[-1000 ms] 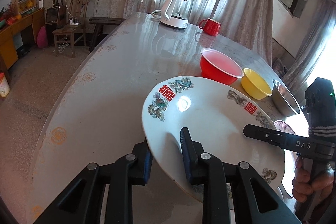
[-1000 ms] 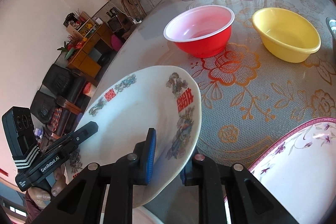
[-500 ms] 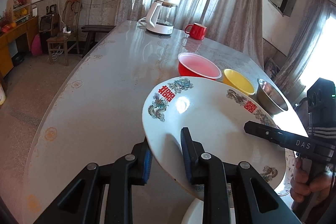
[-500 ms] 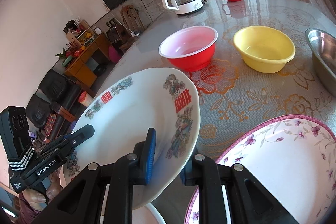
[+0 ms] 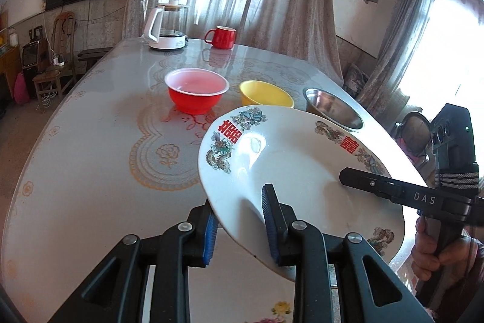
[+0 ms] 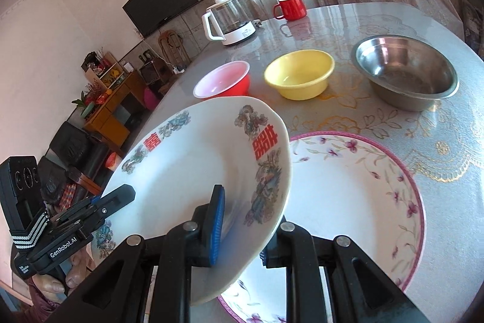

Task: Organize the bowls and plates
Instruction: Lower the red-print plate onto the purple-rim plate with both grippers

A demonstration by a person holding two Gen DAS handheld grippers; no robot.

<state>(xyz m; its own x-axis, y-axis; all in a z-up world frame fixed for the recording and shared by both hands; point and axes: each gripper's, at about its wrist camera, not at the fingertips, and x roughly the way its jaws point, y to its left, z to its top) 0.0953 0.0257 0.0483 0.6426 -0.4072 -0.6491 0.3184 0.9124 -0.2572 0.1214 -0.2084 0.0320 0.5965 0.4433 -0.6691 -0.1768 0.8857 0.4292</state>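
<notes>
A white plate point(image 5: 296, 159) with red characters and dragon motifs is held tilted above the table by both grippers. My left gripper point(image 5: 239, 208) clamps its near rim, one pad on top and one beneath; its jaws are opening slightly with the rim still between them. My right gripper point(image 6: 242, 220) is shut on the opposite rim of the white plate point(image 6: 193, 171). Below it lies a larger pink-rimmed floral plate point(image 6: 348, 202). Behind stand a red bowl point(image 6: 224, 80), a yellow bowl point(image 6: 299, 73) and a steel bowl point(image 6: 405, 71) in a row.
A white kettle point(image 5: 166, 26) and a red mug point(image 5: 222, 37) stand at the far end of the patterned table point(image 5: 90, 141). A hand point(image 5: 429, 250) grips the right tool's handle. Chairs and a cabinet stand beyond the table's left edge.
Both grippers carried the white plate up and along the table. The steel bowl and the pink-rimmed plate came into view, and the held plate now hangs over the pink-rimmed one.
</notes>
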